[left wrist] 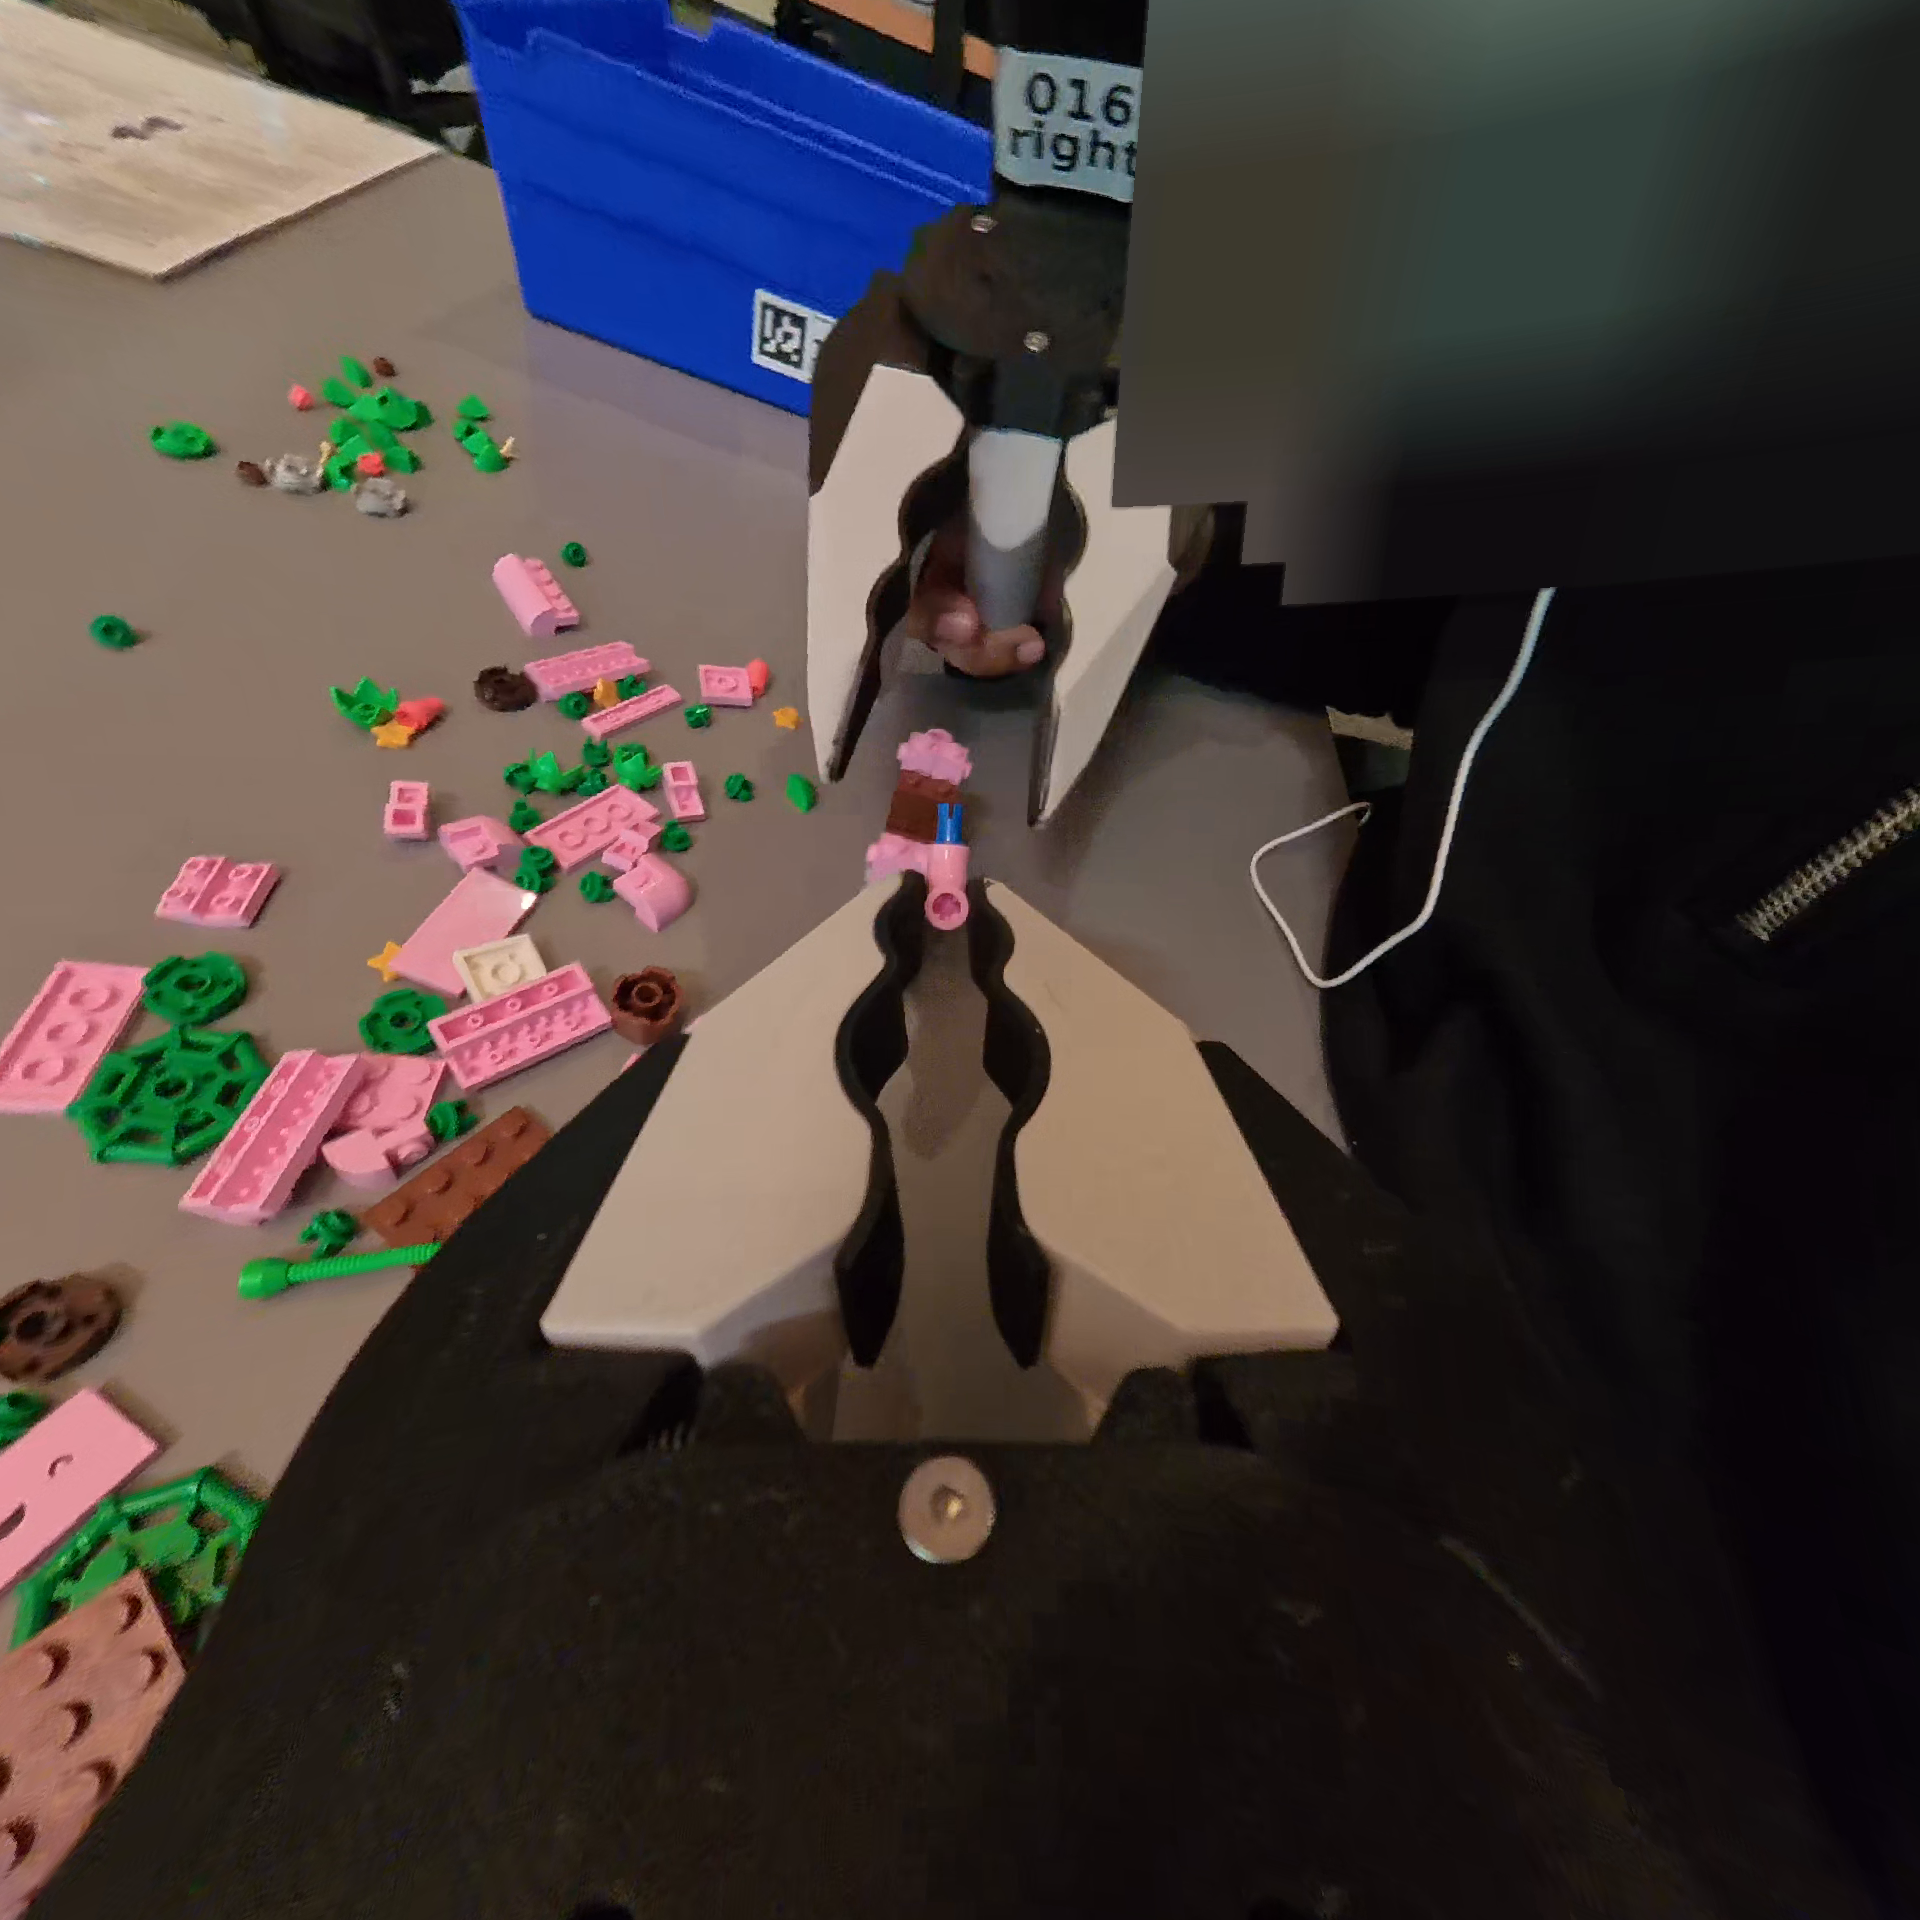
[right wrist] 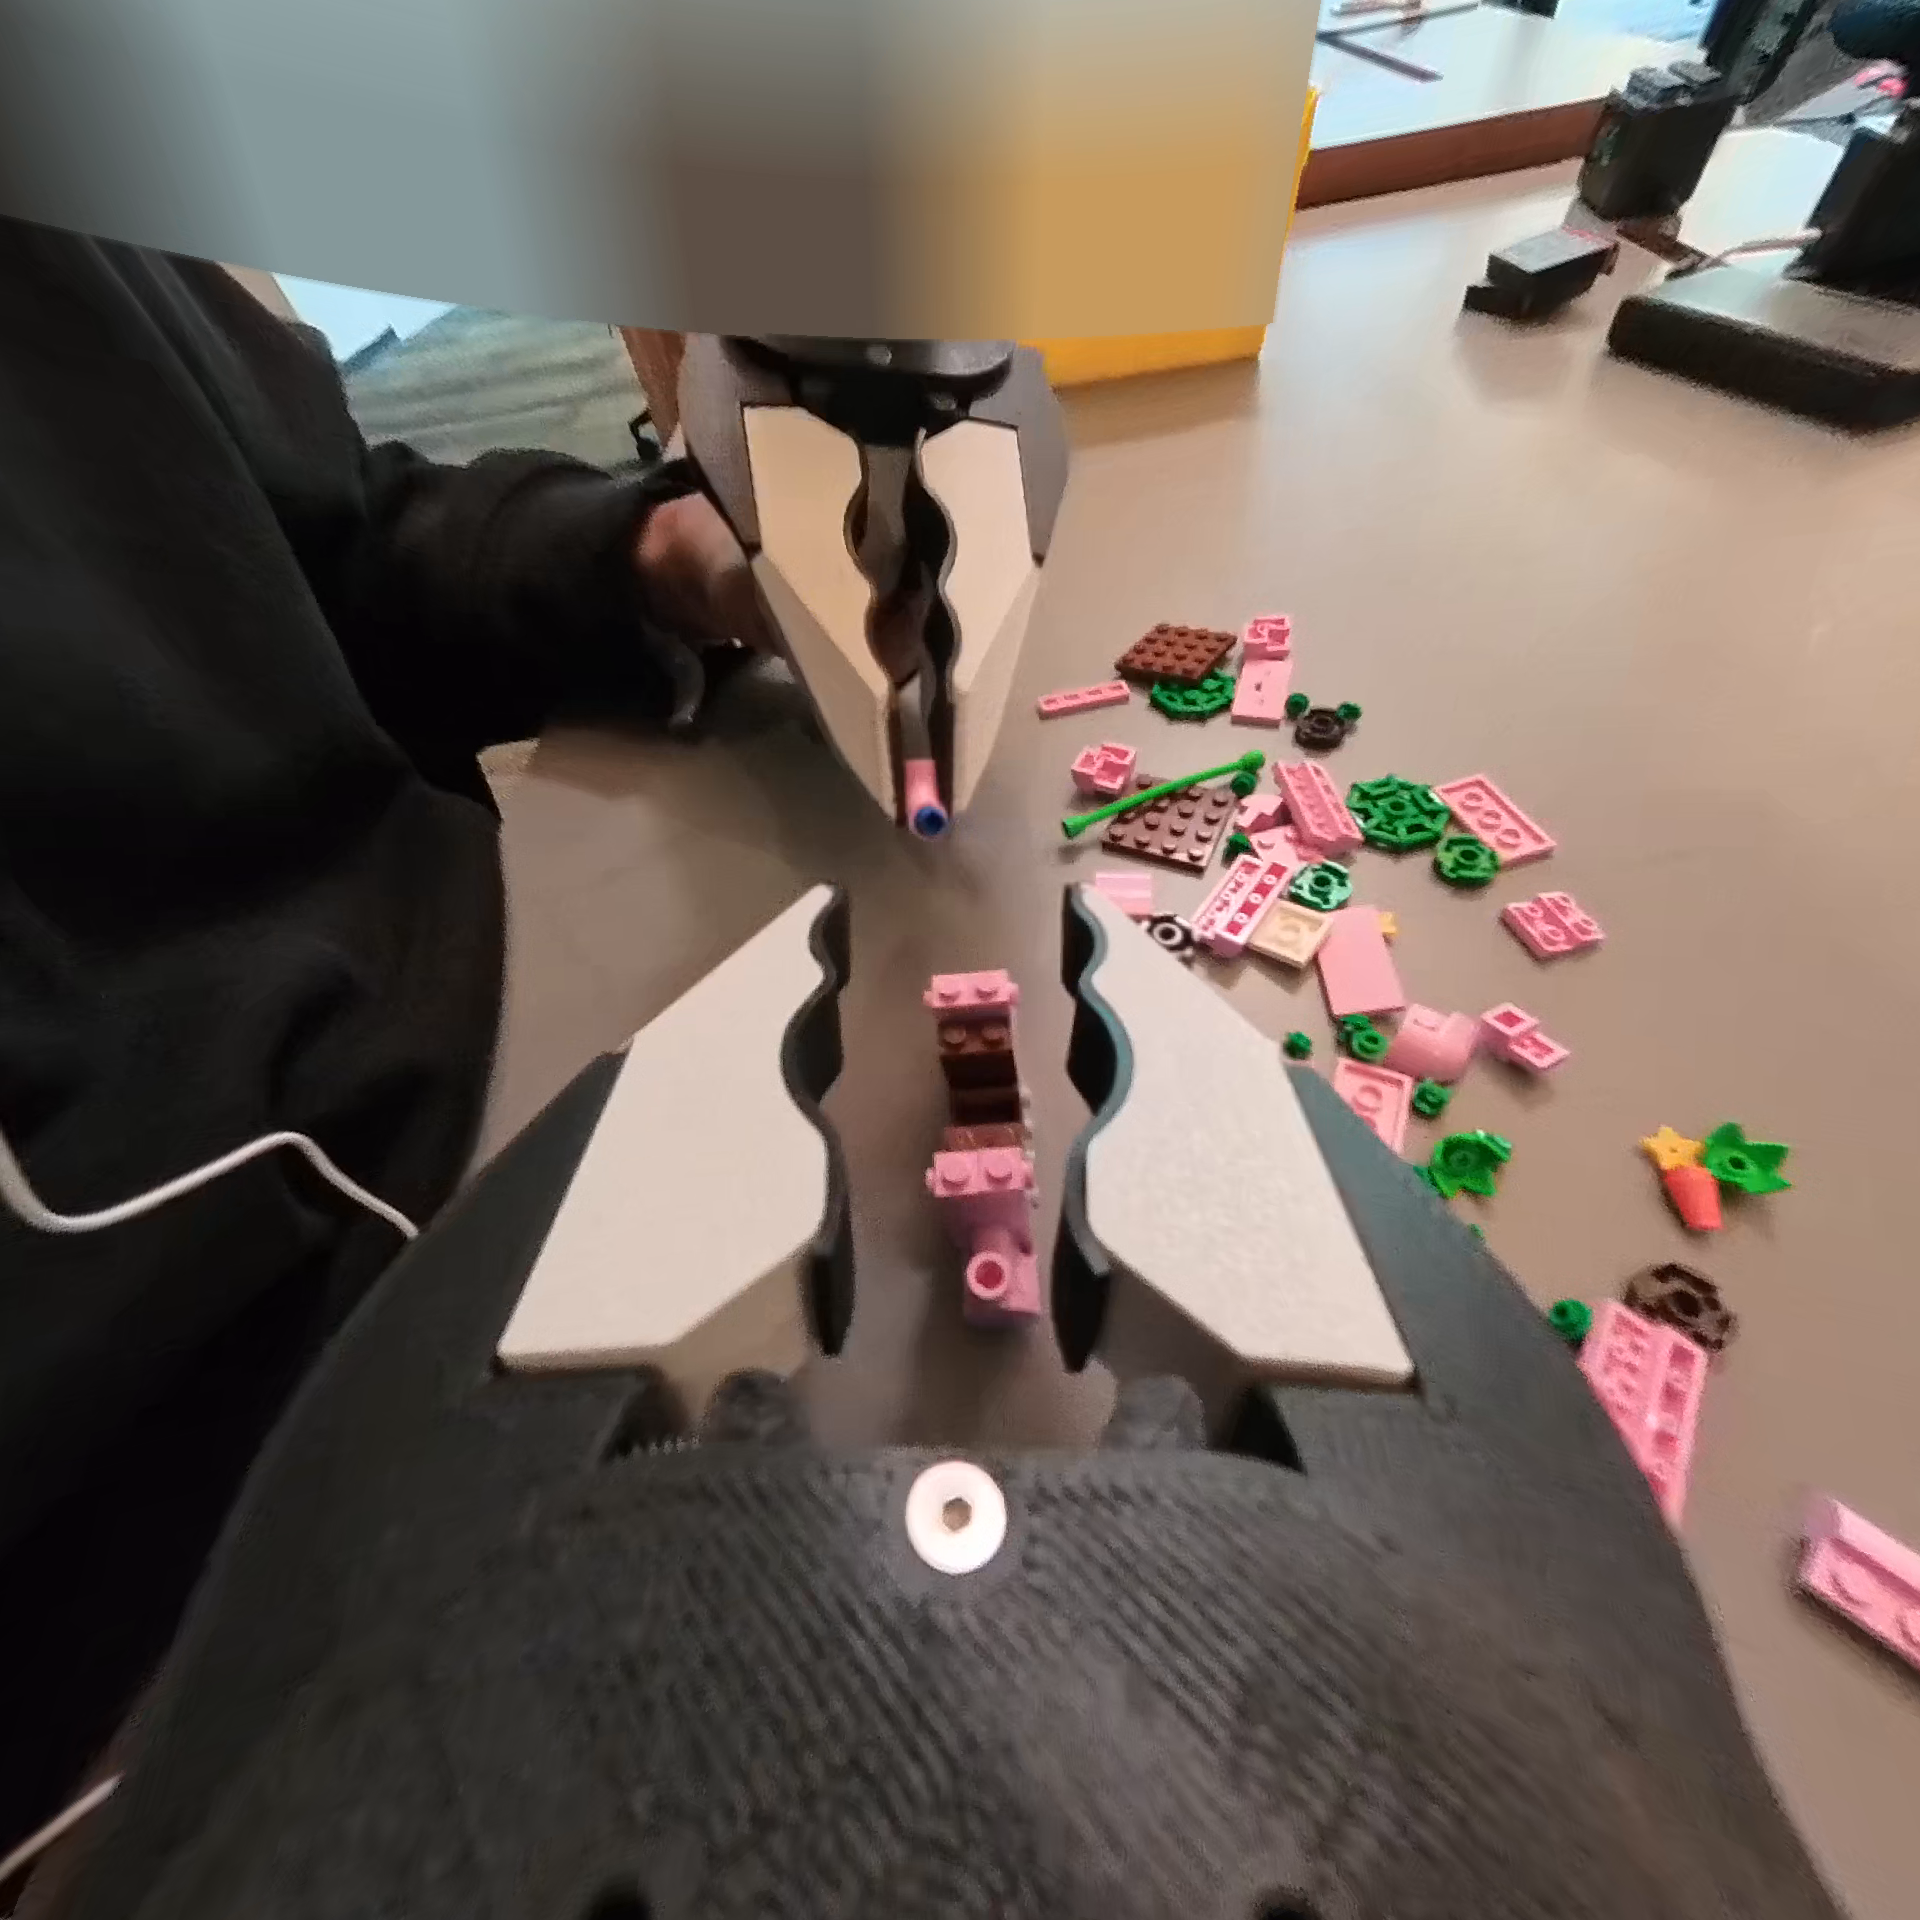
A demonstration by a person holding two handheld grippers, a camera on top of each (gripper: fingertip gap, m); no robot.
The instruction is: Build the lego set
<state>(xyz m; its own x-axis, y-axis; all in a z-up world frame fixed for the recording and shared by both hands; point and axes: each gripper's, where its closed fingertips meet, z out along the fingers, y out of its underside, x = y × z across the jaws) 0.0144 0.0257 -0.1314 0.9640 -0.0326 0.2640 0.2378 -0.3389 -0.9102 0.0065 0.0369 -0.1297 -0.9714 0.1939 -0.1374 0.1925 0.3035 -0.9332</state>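
Note:
A small pink-and-brown lego assembly (right wrist: pixel 977 1122) lies on the grey table (right wrist: pixel 1455 540) between the open fingers of my right gripper (right wrist: pixel 956 914); the fingers do not touch it. My left gripper (left wrist: pixel 945 883) faces it and is shut on a small pink connector piece (left wrist: pixel 948 906) with a blue pin (left wrist: pixel 948 826) at its end. The pin points at the near end of the assembly (left wrist: pixel 923 805). The right gripper also shows in the left wrist view (left wrist: pixel 935 795), and the left gripper with its pink piece (right wrist: pixel 923 779) shows in the right wrist view (right wrist: pixel 925 821).
Several loose pink, green and brown bricks (left wrist: pixel 499 935) are scattered beside the grippers, also in the right wrist view (right wrist: pixel 1330 862). A blue bin (left wrist: pixel 707 208), a cardboard sheet (left wrist: pixel 156 145), a yellow bin (right wrist: pixel 1174 343) and black equipment (right wrist: pixel 1766 343) stand farther off. A white cable (left wrist: pixel 1434 852) hangs by a person's dark clothing. Only a small space, under 4 cm, lies between the two pairs of fingers.

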